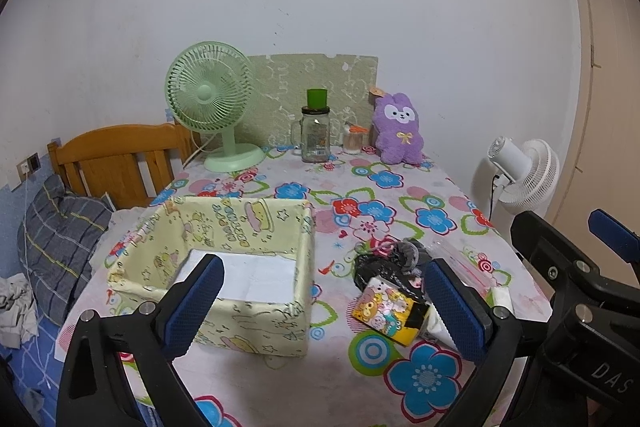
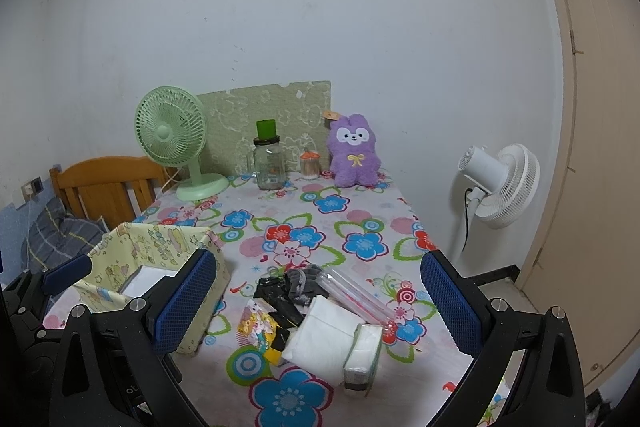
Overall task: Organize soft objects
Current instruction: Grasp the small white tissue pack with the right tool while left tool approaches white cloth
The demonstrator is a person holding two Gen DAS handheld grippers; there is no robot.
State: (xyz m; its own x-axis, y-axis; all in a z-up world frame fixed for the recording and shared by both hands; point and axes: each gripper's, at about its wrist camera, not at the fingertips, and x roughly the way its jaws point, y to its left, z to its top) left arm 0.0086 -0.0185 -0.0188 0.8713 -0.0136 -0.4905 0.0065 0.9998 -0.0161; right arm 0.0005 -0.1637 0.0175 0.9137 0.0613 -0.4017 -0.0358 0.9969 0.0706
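A yellow fabric box (image 1: 240,267) (image 2: 160,259) with a white bottom sits open on the flowered tablecloth, left of centre. To its right lies a small heap: a cartoon-printed tissue pack (image 1: 390,309) (image 2: 260,331), a black item (image 2: 276,297), a grey sock (image 2: 302,281), a folded white cloth (image 2: 324,339), a white tissue pack (image 2: 362,359) and a clear plastic tube (image 2: 356,293). My left gripper (image 1: 324,307) is open, above the box's near wall. My right gripper (image 2: 316,311) is open, held over the heap. A purple plush rabbit (image 1: 398,127) (image 2: 354,151) sits at the far edge.
At the table's back stand a green desk fan (image 1: 212,107) (image 2: 176,143), a glass jar with a green cup on it (image 1: 316,135) (image 2: 269,163) and a small toothpick jar (image 2: 310,165). A white floor fan (image 2: 500,183) stands right of the table; a wooden bed headboard (image 1: 120,159) lies left.
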